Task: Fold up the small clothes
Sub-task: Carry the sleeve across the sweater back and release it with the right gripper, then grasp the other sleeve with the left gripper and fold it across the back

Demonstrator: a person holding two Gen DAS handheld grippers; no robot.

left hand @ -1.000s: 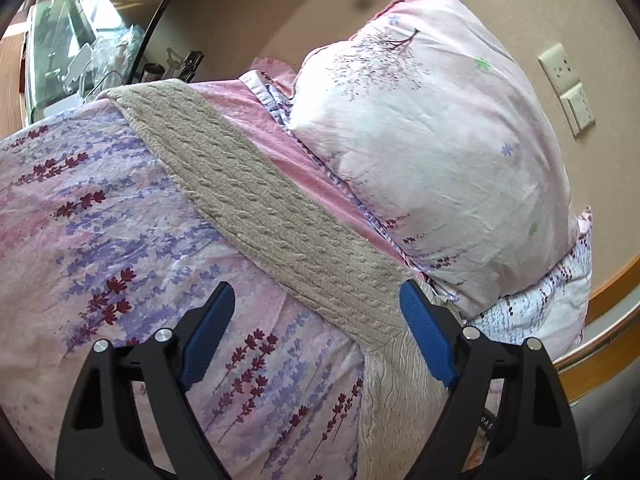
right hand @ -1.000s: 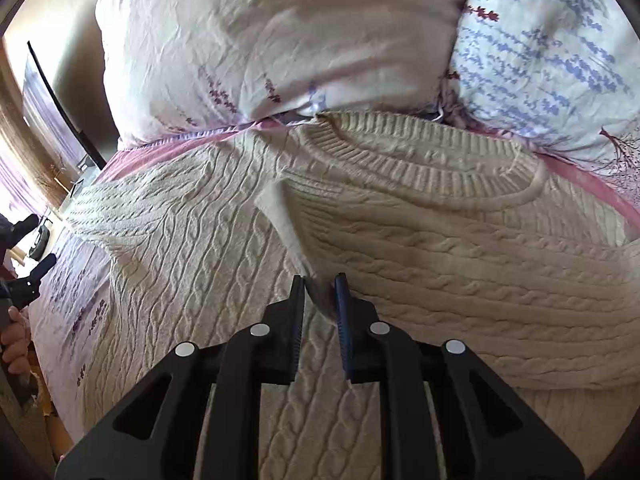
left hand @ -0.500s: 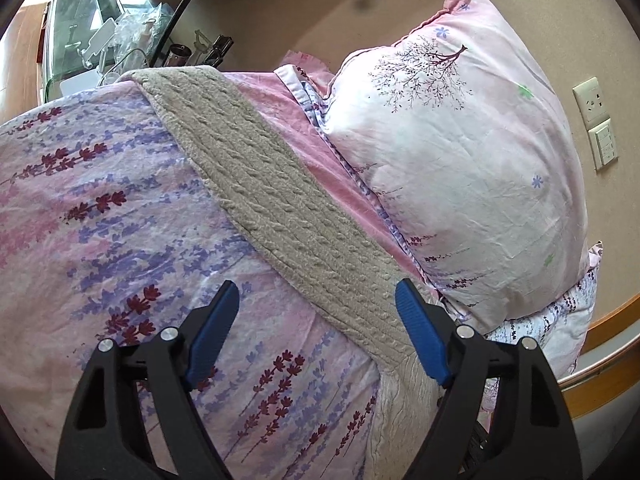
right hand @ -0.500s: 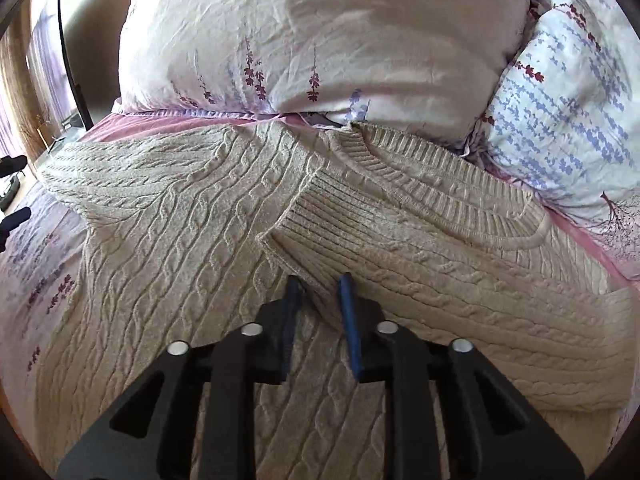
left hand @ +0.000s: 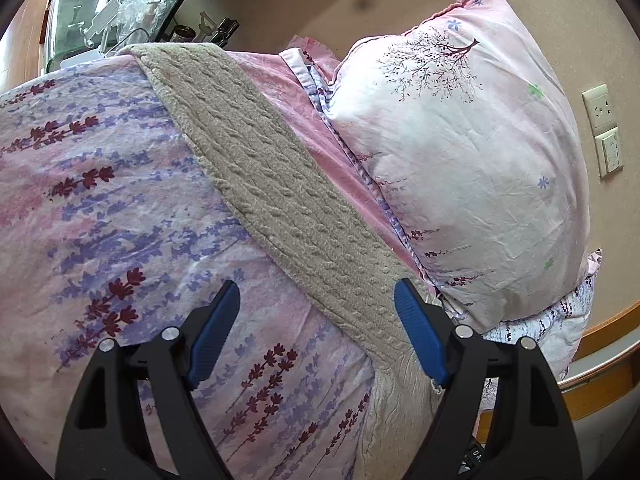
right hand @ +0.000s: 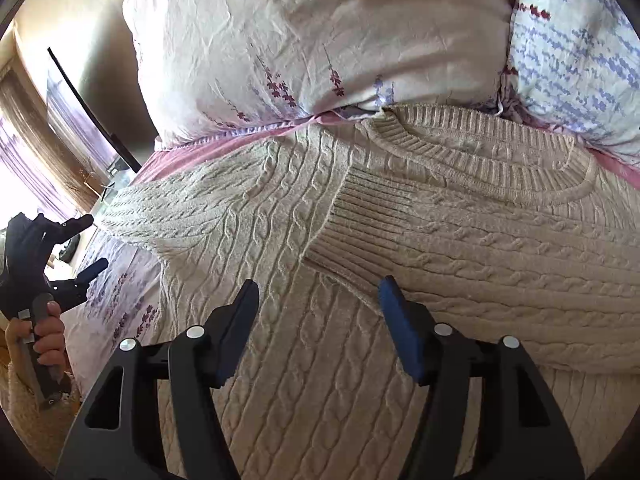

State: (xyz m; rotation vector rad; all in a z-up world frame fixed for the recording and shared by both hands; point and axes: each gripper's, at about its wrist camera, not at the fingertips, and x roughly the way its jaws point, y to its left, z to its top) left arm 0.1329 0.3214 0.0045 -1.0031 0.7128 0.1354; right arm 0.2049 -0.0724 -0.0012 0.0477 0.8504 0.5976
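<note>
A cream cable-knit sweater (right hand: 304,360) lies flat on the bed, neckline toward the pillows. Its right sleeve is folded across the chest, with the ribbed cuff (right hand: 360,224) lying just ahead of my right gripper (right hand: 316,292), which is open and empty above the sweater body. In the left wrist view the other sleeve (left hand: 280,200) stretches out straight over the floral duvet. My left gripper (left hand: 316,292) is open and empty, hovering near where that sleeve joins the body. The left gripper also shows at the left edge of the right wrist view (right hand: 86,246).
Two pillows (left hand: 460,168) lean against the wall behind the sweater's neckline. The floral duvet (left hand: 100,200) covers the bed. A cluttered glass-topped side table (left hand: 100,12) stands beyond the sleeve end. Wall sockets (left hand: 604,132) sit at right.
My right gripper has opened and let go of the folded sleeve, whose cuff now rests on the sweater's chest. My left gripper stayed open and shifted slightly along the outstretched sleeve.
</note>
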